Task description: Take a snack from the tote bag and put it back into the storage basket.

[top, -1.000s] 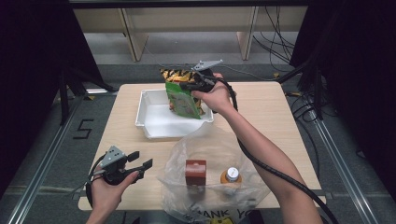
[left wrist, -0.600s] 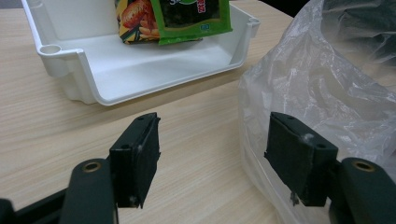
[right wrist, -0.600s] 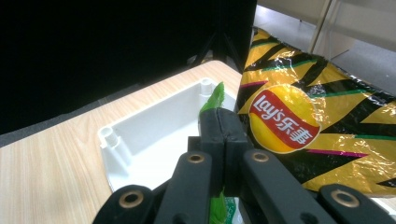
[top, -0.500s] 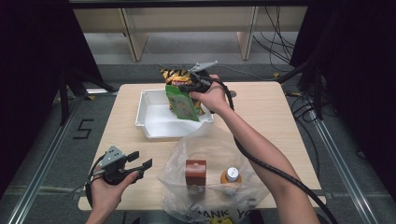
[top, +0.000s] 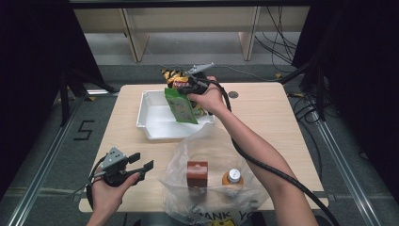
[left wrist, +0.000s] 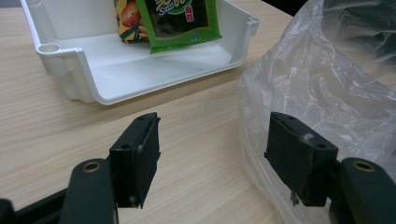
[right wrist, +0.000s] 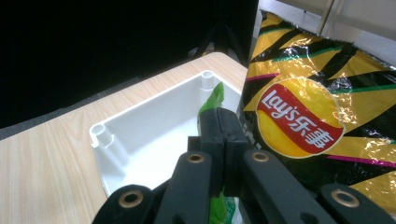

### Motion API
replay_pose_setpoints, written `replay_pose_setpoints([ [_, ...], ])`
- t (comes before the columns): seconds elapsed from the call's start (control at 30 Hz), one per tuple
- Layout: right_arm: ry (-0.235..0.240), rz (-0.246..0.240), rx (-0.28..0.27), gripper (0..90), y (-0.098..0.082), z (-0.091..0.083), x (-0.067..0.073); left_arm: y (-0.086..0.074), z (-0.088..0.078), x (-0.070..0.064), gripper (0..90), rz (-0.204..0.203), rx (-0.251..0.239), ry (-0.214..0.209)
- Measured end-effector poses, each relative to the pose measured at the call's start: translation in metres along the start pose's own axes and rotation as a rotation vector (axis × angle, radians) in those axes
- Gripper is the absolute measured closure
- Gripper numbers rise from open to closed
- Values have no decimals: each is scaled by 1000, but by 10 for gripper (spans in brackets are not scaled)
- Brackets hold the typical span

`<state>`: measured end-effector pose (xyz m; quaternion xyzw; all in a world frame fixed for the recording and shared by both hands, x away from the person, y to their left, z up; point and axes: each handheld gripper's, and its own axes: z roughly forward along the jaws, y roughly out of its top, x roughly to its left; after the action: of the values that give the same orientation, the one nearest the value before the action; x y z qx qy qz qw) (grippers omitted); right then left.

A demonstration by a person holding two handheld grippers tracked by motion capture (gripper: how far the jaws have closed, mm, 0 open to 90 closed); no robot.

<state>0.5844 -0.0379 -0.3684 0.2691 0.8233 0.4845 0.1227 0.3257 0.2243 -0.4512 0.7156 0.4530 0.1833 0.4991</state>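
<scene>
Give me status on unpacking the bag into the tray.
Done: a chip bag already stands at the tray's far side. In hand: the right gripper is shut on a green snack packet, hanging it over the tray. Left: a brown box and a bottle sit in the plastic bag; the left gripper waits open beside it.

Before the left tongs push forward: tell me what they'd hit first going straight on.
The left tongs stand open over bare table. Straight ahead, the white tray probably comes first; the plastic bag lies close beside the right-hand pad, though depth is unclear.
</scene>
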Motion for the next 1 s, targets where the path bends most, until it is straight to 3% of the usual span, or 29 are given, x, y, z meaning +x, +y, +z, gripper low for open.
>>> replay_pose_setpoints([
  [0.13, 1, 5, 29, 900, -3, 3, -2, 0, 0, 0, 341, -1, -1, 0],
  [0.4, -16, 17, 28, 900, -6, 6, -5, 0, 0, 1, 341, 1, 1, -1],
  [0.57, -23, -40, 40, 900, -4, 4, -8, 0, 0, 0, 341, 0, 1, -1],
  [0.6, -20, -1, 21, 900, -2, 6, -4, 0, 0, 1, 341, 0, 0, -1],
  [0.63, -18, 5, 14, 900, -2, 7, -3, 0, 0, 1, 341, 0, -1, -1],
  [0.8, -11, -3, 11, 900, -3, 11, -4, 0, 0, 1, 341, 0, 0, 0],
  [0.9, -20, 10, -23, 900, -3, 13, -4, 0, 0, 2, 341, 1, -2, -2],
  [1.0, -24, 16, -11, 900, -4, 14, -5, 0, 0, 2, 341, 2, -1, -2],
])
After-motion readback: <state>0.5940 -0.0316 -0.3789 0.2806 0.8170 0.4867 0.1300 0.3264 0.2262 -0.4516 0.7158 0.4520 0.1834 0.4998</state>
